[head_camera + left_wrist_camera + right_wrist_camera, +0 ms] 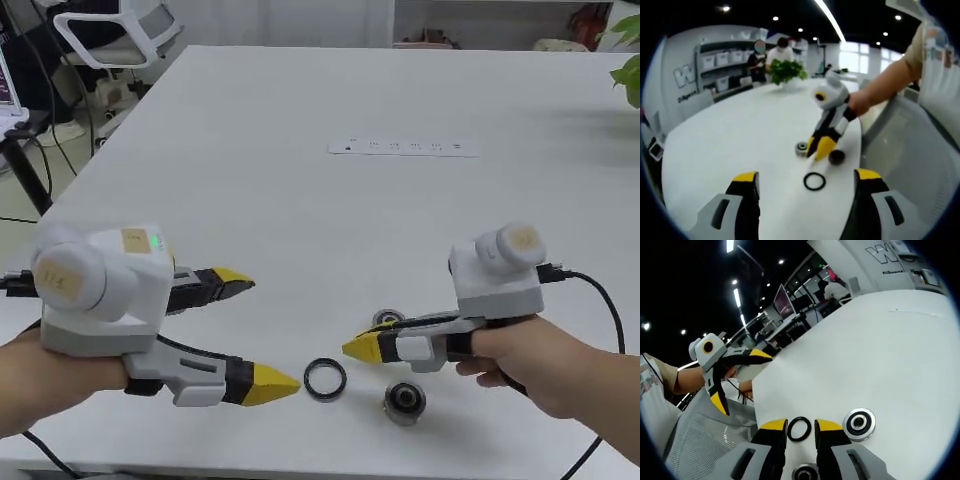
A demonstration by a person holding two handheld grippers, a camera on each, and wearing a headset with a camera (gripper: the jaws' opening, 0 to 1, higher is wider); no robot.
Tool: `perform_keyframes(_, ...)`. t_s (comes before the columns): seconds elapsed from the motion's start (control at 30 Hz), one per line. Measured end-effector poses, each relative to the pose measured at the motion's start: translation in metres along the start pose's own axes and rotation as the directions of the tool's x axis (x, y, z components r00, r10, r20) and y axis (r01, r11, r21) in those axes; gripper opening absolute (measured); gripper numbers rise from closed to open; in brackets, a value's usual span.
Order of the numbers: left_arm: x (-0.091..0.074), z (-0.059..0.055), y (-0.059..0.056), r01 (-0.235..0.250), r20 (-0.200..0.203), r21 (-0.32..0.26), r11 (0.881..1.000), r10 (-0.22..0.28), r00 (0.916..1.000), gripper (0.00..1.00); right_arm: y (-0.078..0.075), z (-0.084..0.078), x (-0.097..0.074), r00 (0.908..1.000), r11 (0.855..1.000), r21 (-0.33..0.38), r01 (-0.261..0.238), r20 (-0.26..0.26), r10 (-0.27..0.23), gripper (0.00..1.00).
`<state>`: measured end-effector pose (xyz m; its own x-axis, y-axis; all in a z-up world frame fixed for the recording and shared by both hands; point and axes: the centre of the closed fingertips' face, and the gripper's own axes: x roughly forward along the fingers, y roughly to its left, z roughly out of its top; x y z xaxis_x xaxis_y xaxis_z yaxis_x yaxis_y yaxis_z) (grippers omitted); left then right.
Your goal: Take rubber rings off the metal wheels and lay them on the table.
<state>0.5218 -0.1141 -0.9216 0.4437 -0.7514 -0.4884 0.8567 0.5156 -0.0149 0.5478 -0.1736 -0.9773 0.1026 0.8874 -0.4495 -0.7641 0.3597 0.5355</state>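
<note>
Right gripper (350,348) is hovering with jaws a slim gap apart and empty, just beside the freed rubber ring (325,379) lying on the table (330,220). Left gripper (272,332) is gaping wide, empty. Risk (my judgement): closing tips nudging the nearer metal wheel (405,400) and rolling it off the near edge.

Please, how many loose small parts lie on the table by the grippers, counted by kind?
Loose rubber ring: 1
Metal wheels: 2, the near one and the far one
Total: 3
</note>
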Motion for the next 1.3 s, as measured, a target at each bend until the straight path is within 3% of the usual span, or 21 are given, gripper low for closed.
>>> perform_keyframes(0.23, -0.002, 0.004, 0.0, -0.005, 0.013, -0.009, 1.0, 0.005, 0.9999, 0.79, 0.008, 0.012, -0.018, 0.9986, 0.999, -0.046, 0.023, 0.048, -0.021, 0.26)
perform_keyframes(0.5, -0.005, 0.008, -0.003, -0.008, 0.027, -0.02, 1.0, 0.009, 0.9996, 0.79, 0.0, 0.019, -0.039, 0.9935, 0.994, -0.082, 0.065, 0.098, -0.057, 0.37)
perform_keyframes(0.6, -0.006, 0.009, -0.005, -0.011, 0.03, -0.023, 1.0, 0.012, 0.9995, 0.8, 0.005, 0.022, -0.047, 0.9905, 0.992, -0.095, 0.08, 0.12, -0.068, 0.39)
perform_keyframes(0.87, -0.009, 0.013, -0.01, -0.009, 0.036, -0.023, 1.0, 0.01, 0.9993, 0.81, 0.009, 0.023, -0.071, 0.9803, 0.967, -0.194, 0.165, 0.14, -0.139, 0.51)
perform_keyframes(1.3, -0.011, 0.017, -0.016, -0.022, 0.052, -0.044, 0.999, 0.024, 0.9983, 0.81, 0.01, 0.014, -0.101, 0.9649, 0.932, -0.266, 0.247, 0.157, -0.211, 0.6)
